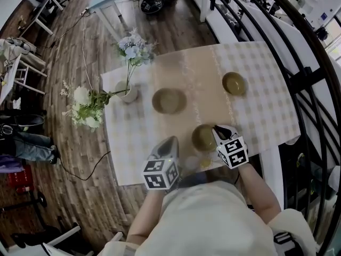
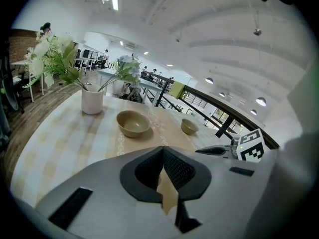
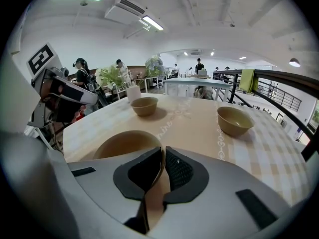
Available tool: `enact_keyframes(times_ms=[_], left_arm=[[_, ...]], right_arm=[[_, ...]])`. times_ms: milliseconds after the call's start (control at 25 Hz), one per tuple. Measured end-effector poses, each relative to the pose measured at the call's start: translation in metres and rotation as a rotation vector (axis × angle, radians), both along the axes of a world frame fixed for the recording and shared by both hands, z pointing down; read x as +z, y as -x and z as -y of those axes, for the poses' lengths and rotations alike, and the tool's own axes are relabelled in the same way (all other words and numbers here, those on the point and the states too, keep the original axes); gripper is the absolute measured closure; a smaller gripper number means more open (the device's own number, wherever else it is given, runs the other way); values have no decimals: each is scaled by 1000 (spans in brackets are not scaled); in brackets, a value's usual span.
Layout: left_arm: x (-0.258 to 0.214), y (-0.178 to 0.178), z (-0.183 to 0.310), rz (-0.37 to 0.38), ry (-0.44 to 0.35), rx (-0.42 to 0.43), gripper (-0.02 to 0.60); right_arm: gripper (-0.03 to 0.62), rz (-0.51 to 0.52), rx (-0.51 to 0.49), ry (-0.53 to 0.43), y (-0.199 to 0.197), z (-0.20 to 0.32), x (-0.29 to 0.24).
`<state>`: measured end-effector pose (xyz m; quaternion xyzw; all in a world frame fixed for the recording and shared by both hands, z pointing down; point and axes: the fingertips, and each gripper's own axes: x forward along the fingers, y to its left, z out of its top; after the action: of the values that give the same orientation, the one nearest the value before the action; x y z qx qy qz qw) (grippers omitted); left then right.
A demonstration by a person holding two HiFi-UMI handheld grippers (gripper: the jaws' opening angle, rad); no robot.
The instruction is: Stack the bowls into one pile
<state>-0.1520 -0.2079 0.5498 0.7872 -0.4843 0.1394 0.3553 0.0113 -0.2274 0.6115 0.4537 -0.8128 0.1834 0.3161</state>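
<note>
Left tongs (image 1: 169, 143), lower centre of the head view: pale grey shell, with a white cube (image 1: 160, 174) at the rear carrying black square markers. Right tongs (image 1: 217, 129), same build, own marker cube (image 1: 233, 152). In both gripper views: smooth light-grey housing, black mesh-textured pads (image 2: 179, 171) lining a rounded cut-out, and a black rectangular slot (image 2: 70, 208) on each side. The person wears a loose cream top (image 1: 208, 217) with short sleeves, at the bottom of the frame.
</note>
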Motion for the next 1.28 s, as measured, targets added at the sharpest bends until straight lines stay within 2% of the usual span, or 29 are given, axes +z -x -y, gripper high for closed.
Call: enact_keyframes(times_ms=[280, 560, 1280], left_arm=[[-4, 4, 3, -9, -16, -20, 577], [-9, 12, 4, -16, -26, -58, 577], [-6, 43, 2, -6, -29, -163, 577]], right_arm=[[582, 15, -30, -24, 10, 2, -18], [588, 39, -73, -92, 28, 20, -50], [588, 88, -188, -213, 93, 79, -89]])
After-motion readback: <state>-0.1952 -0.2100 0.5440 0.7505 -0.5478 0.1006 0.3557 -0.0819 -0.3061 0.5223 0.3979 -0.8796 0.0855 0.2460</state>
